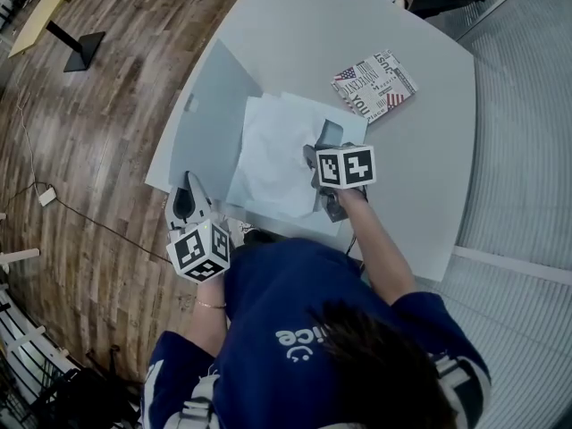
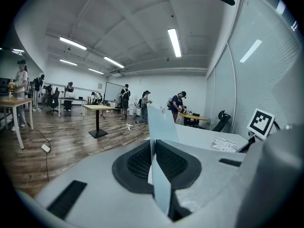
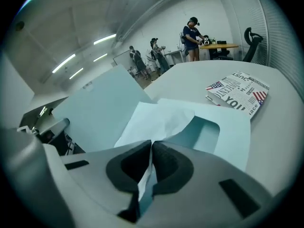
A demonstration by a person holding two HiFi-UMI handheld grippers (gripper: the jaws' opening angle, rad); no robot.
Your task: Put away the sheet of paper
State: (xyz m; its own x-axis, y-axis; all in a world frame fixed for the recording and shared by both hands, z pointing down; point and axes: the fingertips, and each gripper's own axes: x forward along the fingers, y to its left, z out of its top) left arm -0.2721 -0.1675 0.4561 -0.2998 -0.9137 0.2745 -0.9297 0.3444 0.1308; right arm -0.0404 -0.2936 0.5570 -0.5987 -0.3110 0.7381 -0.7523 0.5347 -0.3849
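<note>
The pale surface (image 1: 429,150) stands in an open office with a wooden floor, a printed book (image 1: 374,83) lying at its far right. Your left tongs (image 2: 155,158) are clamped on the near edge of the folder's cover (image 2: 159,122), which stands lifted at the left. Your right tongs (image 3: 151,160) are pinched shut on the near edge of the sheet of paper (image 3: 159,120). The sheet lies rumpled across the folder's lower leaf (image 3: 228,137), near the middle of the surface.

As I judge it, the step in hand is sliding the sheet home under that cover. Hold the cover high and steady so the mouth is wide. Draw the sheet left toward the fold flat and slowly — it is already creased, and a quick push would probably buckle it. Square its corners inside the lower leaf before you let the cover down, and release the right tongs first.
</note>
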